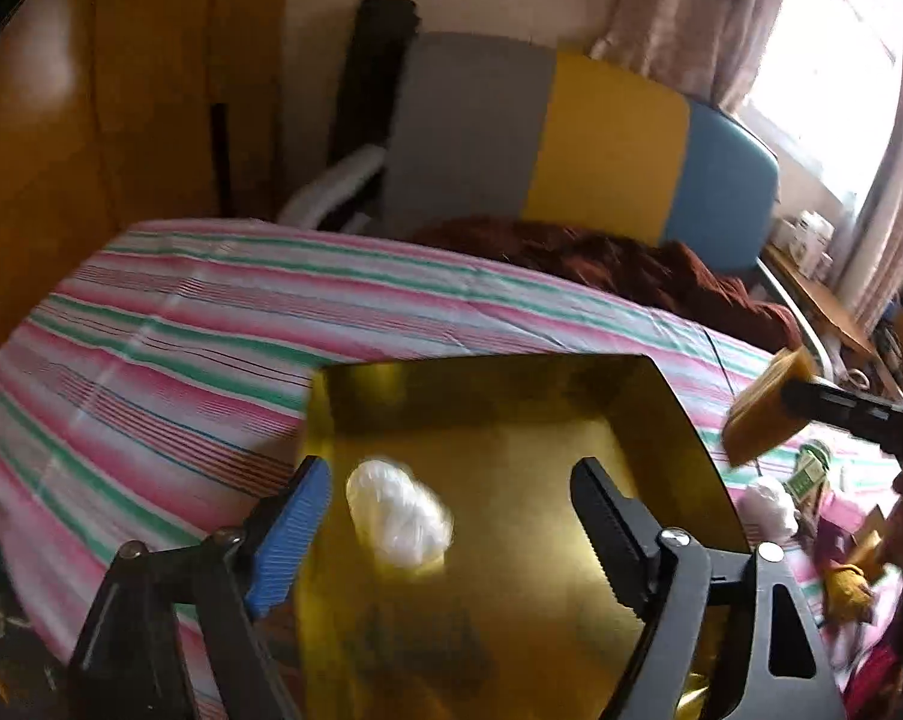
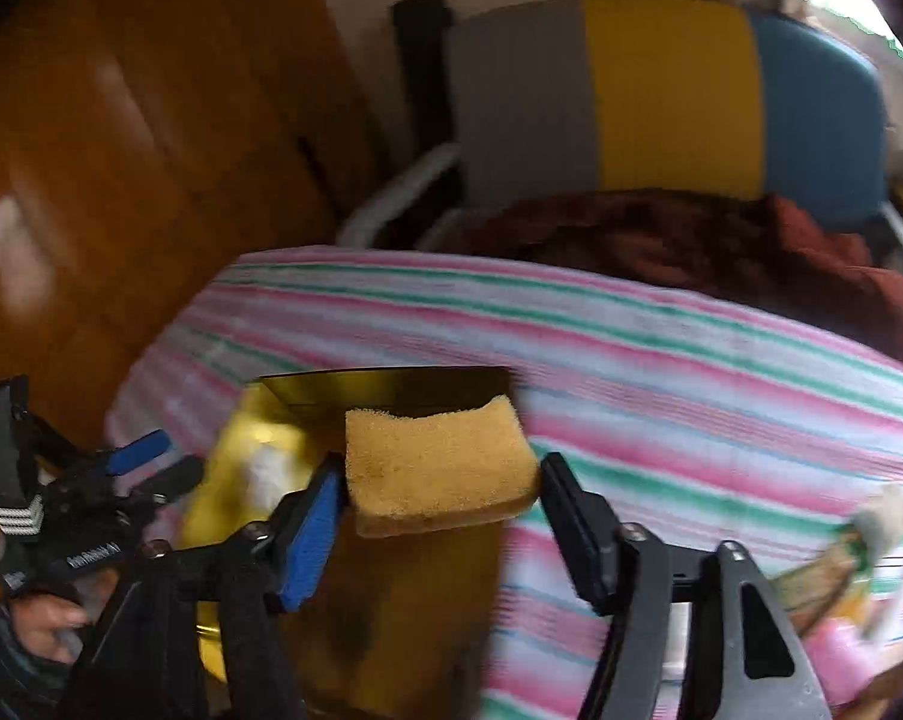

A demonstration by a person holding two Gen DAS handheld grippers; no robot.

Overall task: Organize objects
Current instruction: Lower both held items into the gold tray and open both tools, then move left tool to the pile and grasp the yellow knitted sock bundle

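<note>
Pinching a yellow sponge (image 2: 439, 468) at lower centre, the right hand-held gripper (image 2: 439, 480) is seen beside the gold box (image 1: 499, 420). The sponge is judged light, soft, compressible; side grips suit. The left hand-held gripper (image 1: 451, 492) is spread over the box, holding nothing.

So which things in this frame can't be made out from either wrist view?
- White bundle in the gold box: motion-blurred in both views, identity unclear.
- Sponge grip: right gripper looks spread, contact unclear.
- Clutter on the bed, left wrist view: blurred, edge-cropped.
</note>
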